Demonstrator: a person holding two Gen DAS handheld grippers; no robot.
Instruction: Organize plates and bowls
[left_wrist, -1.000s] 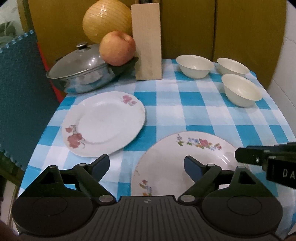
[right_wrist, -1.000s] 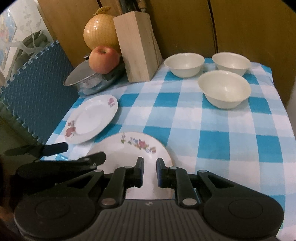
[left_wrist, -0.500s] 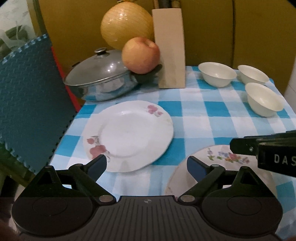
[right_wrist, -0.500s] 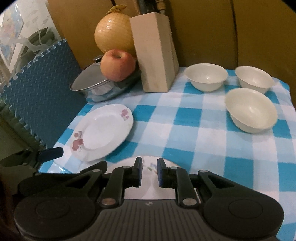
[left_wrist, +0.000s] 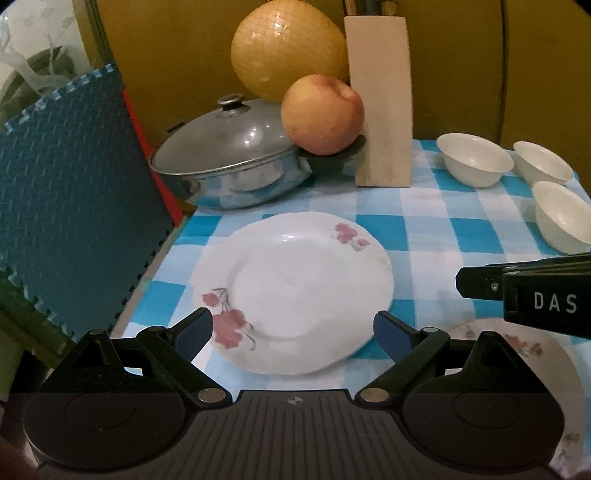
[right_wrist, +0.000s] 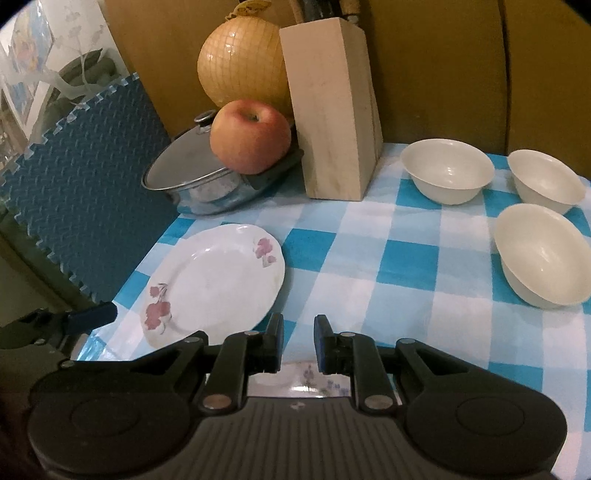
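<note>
2 plates (left_wrist: 295, 291), 3 bowls (right_wrist: 447, 171) on blue-check cloth (right_wrist: 406, 258) | L fingers (left_wrist: 194, 328) wide | R fingers (right_wrist: 275, 341) narrow, holding nothing

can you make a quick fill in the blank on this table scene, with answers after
The white bowls on the checked cloth number ___.
The apple rests on the pot's ___.
The left claw is ___, aimed at the red-flowered plate.
The knife block is made of ___.

Missing: three; handle; open; wood

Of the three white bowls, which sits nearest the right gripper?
The bowl at the front right, closest to the table's near side; the other two sit further back, level with the knife block.
</note>
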